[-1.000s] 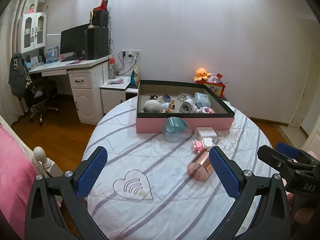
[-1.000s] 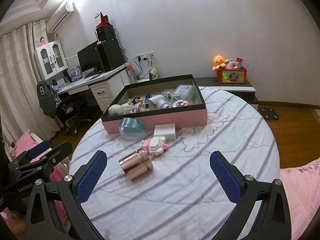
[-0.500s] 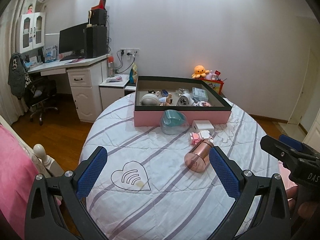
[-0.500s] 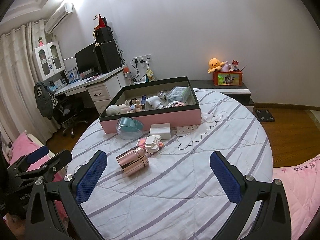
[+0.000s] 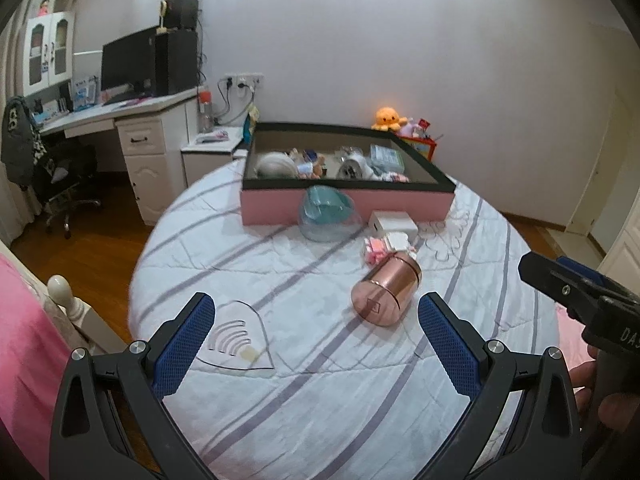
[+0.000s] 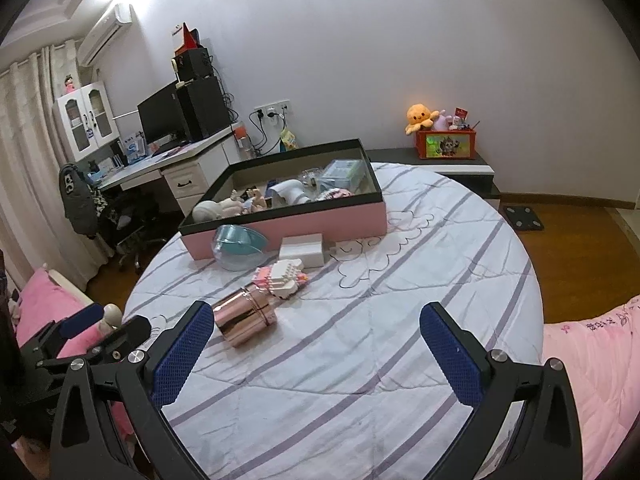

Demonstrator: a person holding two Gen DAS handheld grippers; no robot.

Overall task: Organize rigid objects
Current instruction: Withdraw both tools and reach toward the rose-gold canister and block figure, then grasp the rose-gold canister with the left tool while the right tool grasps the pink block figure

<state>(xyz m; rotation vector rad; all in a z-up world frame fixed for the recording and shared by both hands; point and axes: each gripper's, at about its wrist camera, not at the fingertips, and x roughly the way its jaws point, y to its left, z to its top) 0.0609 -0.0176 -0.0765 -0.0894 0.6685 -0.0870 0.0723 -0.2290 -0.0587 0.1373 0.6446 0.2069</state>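
Against the pink box's [image 5: 344, 208] front wall on the round bed [image 5: 280, 400]: clear dome with teal insert [image 5: 329, 214] and white block [image 5: 392, 222]; pink-and-white brick figure [image 5: 386, 246] just nearer, rose-gold canister [image 5: 387, 294] on its side beside it. Left gripper [image 5: 316, 344] and right gripper [image 6: 318, 354] hover over bare quilt short of the canister. Both have fingers spread wide, holding nothing.
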